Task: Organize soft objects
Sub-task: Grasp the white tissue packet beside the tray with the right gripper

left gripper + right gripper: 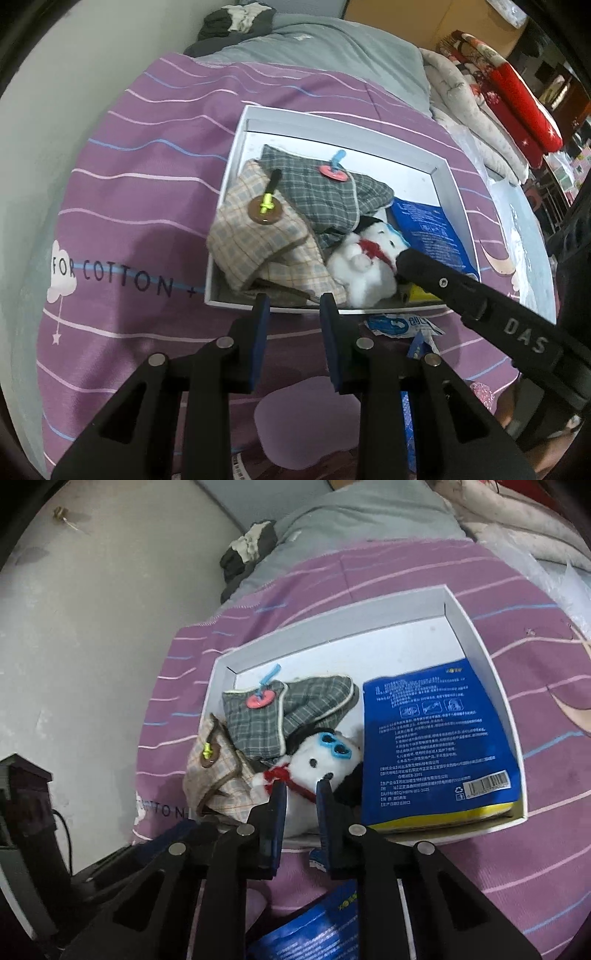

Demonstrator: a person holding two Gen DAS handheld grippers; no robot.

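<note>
Right gripper angles down into the white box, jaws clamped on the plush toy (beside cloth pouches, blue packet). Left gripper hovers open, empty.

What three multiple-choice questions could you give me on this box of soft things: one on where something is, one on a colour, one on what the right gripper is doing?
1. Where does the blue packet lie?
A. in the white box, right of the plush toy
B. on the bedspread outside the box
C. under the grey pouch

2. What colour are the toy's sunglasses?
A. red
B. light blue
C. green

3. What is the right gripper doing?
A. hanging open above the packet
B. closed on the plush toy
C. gripping the box rim

Answers: 1 A, the packet rests inside the box beside the toy. 2 B, the frames are light blue. 3 B, the toy's white fur sits pinched between its fingers.
</note>
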